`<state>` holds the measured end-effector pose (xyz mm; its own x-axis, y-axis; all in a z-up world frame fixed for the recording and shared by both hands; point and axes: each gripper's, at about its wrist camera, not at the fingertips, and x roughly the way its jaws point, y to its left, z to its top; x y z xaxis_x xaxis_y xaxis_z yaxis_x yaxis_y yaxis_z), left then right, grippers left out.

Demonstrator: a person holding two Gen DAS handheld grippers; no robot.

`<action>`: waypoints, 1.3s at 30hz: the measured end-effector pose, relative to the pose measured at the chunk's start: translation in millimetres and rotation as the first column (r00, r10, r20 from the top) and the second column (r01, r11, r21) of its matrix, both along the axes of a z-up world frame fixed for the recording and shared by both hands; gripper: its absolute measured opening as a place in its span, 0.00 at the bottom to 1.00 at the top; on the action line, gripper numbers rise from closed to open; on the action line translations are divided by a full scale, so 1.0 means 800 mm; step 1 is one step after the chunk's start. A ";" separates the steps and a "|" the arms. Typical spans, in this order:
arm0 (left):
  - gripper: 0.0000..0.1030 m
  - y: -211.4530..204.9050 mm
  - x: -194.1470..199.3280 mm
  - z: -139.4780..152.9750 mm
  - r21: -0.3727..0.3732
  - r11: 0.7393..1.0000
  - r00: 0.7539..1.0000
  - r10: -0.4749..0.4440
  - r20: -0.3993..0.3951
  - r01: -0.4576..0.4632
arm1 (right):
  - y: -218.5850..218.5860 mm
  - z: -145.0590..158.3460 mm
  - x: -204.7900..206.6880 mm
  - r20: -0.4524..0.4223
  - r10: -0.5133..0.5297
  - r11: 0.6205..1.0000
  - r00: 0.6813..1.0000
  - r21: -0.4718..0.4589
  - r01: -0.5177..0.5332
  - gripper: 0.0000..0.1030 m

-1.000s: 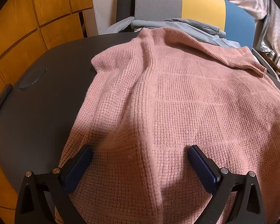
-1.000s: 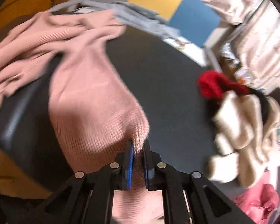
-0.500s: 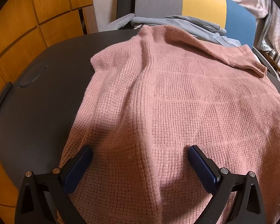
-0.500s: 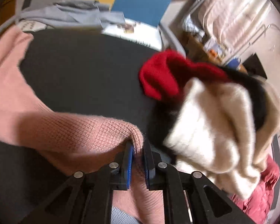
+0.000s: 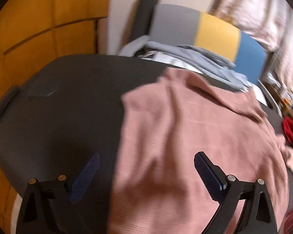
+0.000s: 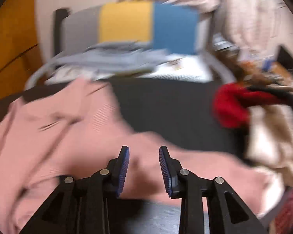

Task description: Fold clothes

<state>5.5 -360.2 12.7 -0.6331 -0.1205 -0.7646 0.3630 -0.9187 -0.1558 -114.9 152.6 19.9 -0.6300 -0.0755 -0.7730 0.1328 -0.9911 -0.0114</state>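
**Pink sweater spread on the dark desk, both grippers apart above it**

In the left wrist view, the left gripper (image 5: 146, 173) stands wide apart with nothing pinched. Its left pad hangs over bare desk (image 5: 68, 107), its right pad over the pink sweater (image 5: 195, 136), so the sweater's left edge runs up between the two fingers. The sweater is a soft knit with a fine ribbed or waffle grain, lying mostly flat with long shallow folds, and one sleeve (image 5: 234, 101) is laid across its far end. The desk is matt and dark, with a rounded outline.

In the right wrist view, the right gripper (image 6: 143, 165) has just been opening; its ribbed blue pads now stand apart with a clear gap. Pink sweater (image 6: 68, 136) lies below and behind the gap, and neither pad presses on it. The cloth fills the left and lower part of this view, and a strip of it runs off to the right under the fingers. Past it is bare desk (image 6: 166, 107).

To the right sits a heap of clothes (image 6: 263, 126): something red, something black and a fluffy cream piece. Behind the desk stands a chair (image 6: 127, 23) with a grey, yellow and blue back and grey cloth (image 6: 111, 58) draped on it. Both views are blurred.
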 end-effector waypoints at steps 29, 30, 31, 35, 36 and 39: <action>0.11 -0.119 0.026 0.077 0.460 0.887 0.997 -0.005 -0.071 0.037 | -0.320 -0.056 0.133 0.079 0.498 0.851 0.863 0.147 -0.505 0.34; 0.11 -0.138 0.028 0.087 0.457 0.890 0.997 0.026 -0.074 0.011 | -0.323 -0.056 0.137 0.078 0.497 0.849 0.864 0.164 -0.503 0.34; 0.11 -0.158 0.029 0.097 0.460 0.888 0.995 0.061 -0.073 -0.021 | -0.325 -0.056 0.140 0.078 0.495 0.848 0.866 0.173 -0.500 0.35; 0.11 -0.247 0.012 0.090 0.557 0.817 0.979 0.201 -0.038 -0.146 | -0.321 -0.054 0.133 0.096 0.465 0.872 0.880 0.120 -0.474 0.35; 0.11 -0.268 0.007 0.084 0.587 0.790 0.972 0.235 -0.023 -0.177 | -0.318 -0.052 0.124 0.106 0.460 0.875 0.882 0.117 -0.470 0.35; 0.11 -0.324 -0.012 0.049 0.679 0.680 0.938 0.344 0.039 -0.277 | -0.310 -0.042 0.107 0.132 0.453 0.873 0.882 0.132 -0.469 0.35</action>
<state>-4.1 -619.1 52.2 -0.7187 0.1956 -0.6672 0.5631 -0.3991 -0.7236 -29.7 -95.3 -13.7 -0.4767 -0.2139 -0.8526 0.5823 -0.8035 -0.1240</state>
